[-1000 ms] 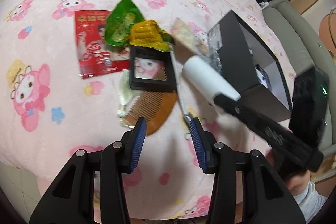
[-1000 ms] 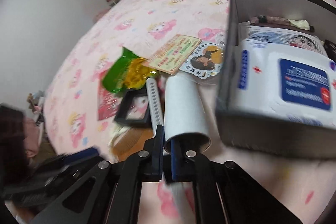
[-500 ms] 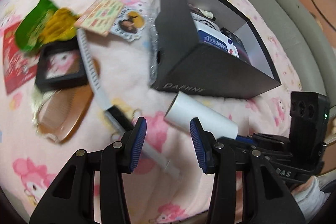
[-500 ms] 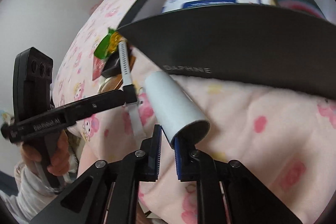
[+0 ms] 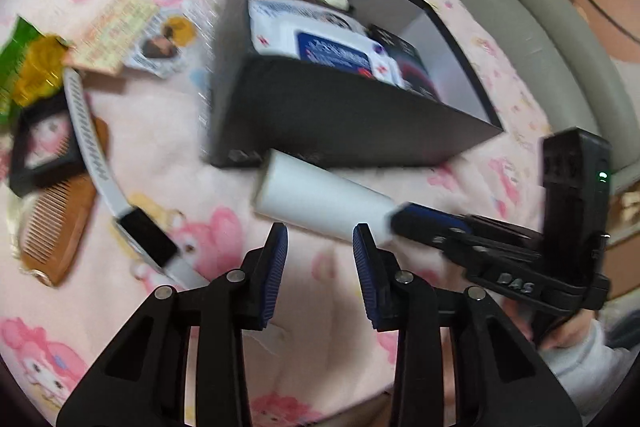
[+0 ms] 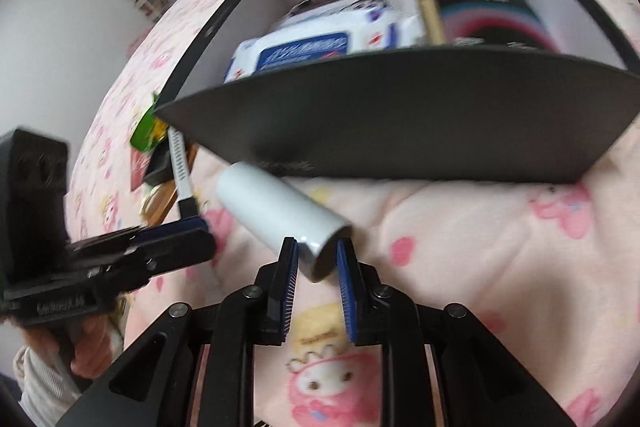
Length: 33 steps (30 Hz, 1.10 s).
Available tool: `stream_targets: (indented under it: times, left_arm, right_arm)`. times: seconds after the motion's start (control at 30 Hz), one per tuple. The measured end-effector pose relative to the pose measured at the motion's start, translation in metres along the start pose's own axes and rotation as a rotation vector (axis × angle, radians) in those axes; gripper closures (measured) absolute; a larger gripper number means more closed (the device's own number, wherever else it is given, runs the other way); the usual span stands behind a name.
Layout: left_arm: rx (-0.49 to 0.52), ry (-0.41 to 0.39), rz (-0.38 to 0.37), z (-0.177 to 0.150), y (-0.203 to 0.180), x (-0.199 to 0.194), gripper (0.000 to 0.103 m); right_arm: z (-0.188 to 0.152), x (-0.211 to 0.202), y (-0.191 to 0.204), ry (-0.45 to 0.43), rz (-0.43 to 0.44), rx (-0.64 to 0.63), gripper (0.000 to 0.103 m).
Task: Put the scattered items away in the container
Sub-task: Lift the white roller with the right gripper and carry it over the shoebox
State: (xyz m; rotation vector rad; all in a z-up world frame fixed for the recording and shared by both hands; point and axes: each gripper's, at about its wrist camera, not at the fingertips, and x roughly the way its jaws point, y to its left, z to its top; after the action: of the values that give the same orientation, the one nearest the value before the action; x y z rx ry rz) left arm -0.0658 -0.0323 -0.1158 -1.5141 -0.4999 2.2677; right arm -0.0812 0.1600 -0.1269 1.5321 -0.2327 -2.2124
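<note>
A white paper roll [image 6: 276, 211] lies slanted just in front of the black box [image 6: 400, 115] on the pink bedspread. My right gripper [image 6: 316, 259] has the roll's near rim between its fingers, which stand partly apart, so the grip looks loose. In the left wrist view the roll [image 5: 320, 203] sits just beyond my left gripper [image 5: 320, 243], which is open and holds nothing. The box [image 5: 340, 115] holds a wipes pack [image 5: 320, 43] and a dark packet. Left of it lie a comb [image 5: 56, 227], a white hair clip [image 5: 96, 155], a black frame [image 5: 40, 147], a snack packet [image 5: 28, 67] and a card [image 5: 116, 35].
A grey padded bed edge [image 5: 520, 7] runs along the right behind the box. A round sticker [image 5: 164, 47] lies beside the card. A person's hand [image 6: 92, 347] holds the left gripper's handle. Bare bedspread [image 6: 500, 247] lies in front of the box on the right.
Both grippers swung from the scattered items to the box's front wall. The roll travelled there with the right gripper, whose fingers now stand wider apart. The roll leans further left.
</note>
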Motion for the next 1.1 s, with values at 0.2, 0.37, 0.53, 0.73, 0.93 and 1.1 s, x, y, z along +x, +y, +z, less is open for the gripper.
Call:
stream_targets:
  times: [0.2,0.37,0.53,0.73,0.93,1.1]
  left_arm:
    - [-0.089,-0.009,0.039,0.020,0.019,0.018,0.062]
    - [-0.007,0.056,0.024,0.005,-0.008,0.023,0.061]
    - [-0.020,0.074,-0.042,-0.015,-0.013,0.015,0.061]
    - [-0.098,0.026,-0.052,-0.009,0.000,0.020,0.061]
    - [-0.008,0.000,-0.025,-0.003,-0.034,-0.004,0.070]
    - [0.070,-0.082,-0.098,0.028,-0.075,-0.037,0.071]
  right_arm:
    - [0.002,0.002,-0.008,0.008,0.020,0.015,0.085]
    - [0.003,-0.001,-0.007,-0.032,0.062,0.032,0.079]
    - [0.006,0.002,-0.011,-0.034,0.059,0.050,0.078]
    - [0.005,0.011,-0.017,0.024,0.072,0.039,0.077]
    - [0.010,-0.014,-0.010,-0.038,0.077,-0.014,0.075]
    - [0.028,-0.070,-0.013,-0.158,0.148,-0.011,0.077]
